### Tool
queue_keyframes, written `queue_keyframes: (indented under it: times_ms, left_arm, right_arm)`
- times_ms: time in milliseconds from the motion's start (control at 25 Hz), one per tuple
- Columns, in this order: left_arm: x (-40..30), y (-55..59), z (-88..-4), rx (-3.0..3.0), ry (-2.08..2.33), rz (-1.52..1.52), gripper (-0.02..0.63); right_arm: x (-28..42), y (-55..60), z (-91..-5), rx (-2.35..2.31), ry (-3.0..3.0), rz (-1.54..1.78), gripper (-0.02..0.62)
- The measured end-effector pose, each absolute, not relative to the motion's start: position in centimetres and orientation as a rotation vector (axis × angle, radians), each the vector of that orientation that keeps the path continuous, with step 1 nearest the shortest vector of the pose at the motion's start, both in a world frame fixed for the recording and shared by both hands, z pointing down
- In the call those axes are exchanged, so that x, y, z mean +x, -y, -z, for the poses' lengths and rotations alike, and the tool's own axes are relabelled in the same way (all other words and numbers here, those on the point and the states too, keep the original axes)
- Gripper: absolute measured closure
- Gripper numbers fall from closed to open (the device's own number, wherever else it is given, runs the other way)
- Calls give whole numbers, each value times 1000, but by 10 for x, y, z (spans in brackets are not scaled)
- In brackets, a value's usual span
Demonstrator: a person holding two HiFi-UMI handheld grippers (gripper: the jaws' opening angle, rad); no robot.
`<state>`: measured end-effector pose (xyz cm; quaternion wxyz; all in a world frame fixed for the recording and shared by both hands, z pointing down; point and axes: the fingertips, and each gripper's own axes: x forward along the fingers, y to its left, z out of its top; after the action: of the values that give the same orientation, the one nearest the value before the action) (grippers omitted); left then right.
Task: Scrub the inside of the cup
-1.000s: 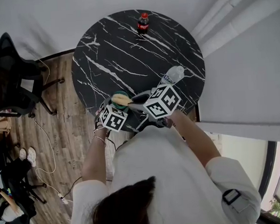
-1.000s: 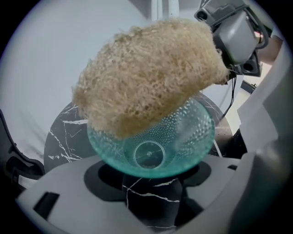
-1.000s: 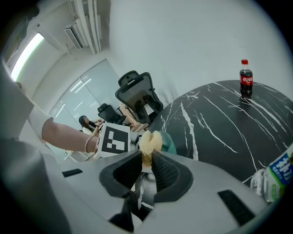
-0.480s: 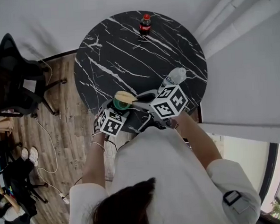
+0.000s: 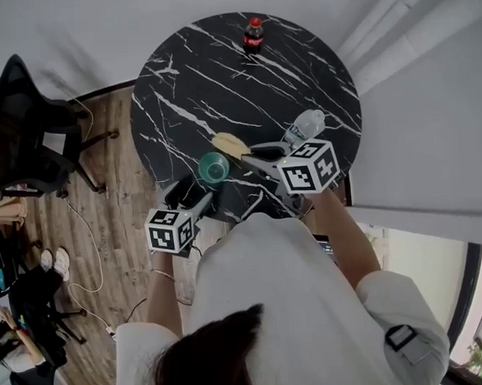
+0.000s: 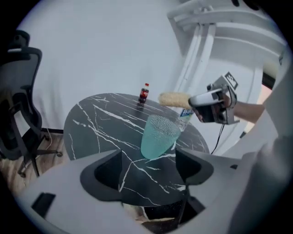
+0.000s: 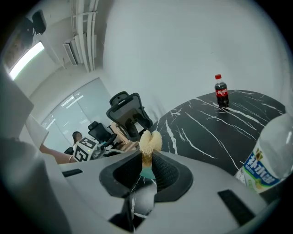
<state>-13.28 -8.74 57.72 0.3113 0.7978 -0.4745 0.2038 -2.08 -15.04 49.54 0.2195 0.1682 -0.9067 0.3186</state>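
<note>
Cup (image 5: 214,167): green, see-through, standing on the round black marble table (image 5: 187,85) near the person's edge, mouth up, nothing inside that can be made out. Left gripper (image 5: 191,195) sits just short of it at the table edge, jaws spread wide and empty; in the left gripper view the cup stands ahead of the jaw tips, not between them, no contact. Right gripper (image 7: 147,157) is clamped on the thin handle of a brush, whose yellow sponge head (image 5: 230,144) hangs just beside the cup's rim, outside it, on the far side. Clear water bottle (image 5: 305,127) stands close by the right gripper. Cola bottle (image 5: 253,34) is at the table's far edge, well apart. Black office chair (image 5: 18,136) stands on the wood floor to the left.
</note>
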Motion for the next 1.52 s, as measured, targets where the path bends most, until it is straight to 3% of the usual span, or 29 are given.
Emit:
queue_keyframes:
  times_ms: [320,440,960,1200,1520]
  left_arm:
    - [-150,85,-539,2067,1354,-306,246]
    - [-150,82,-534,2066,1374,-293,310]
    - [-151,66,-534,2004,1433,-243,407]
    - [-153,63,-538,1980,1468,-261,566]
    - [-161,68,-525,1958,1548,-183,589]
  right_arm:
    - [5,165,-519,666,2424,-801,513]
    - [14,164,-530,717,2386,-789,512]
    - [42,168,-559,897,2280,-742,512]
    - [50,173,-567,974,2252,-740,512]
    - [57,172,-582,995,2224,-746,511]
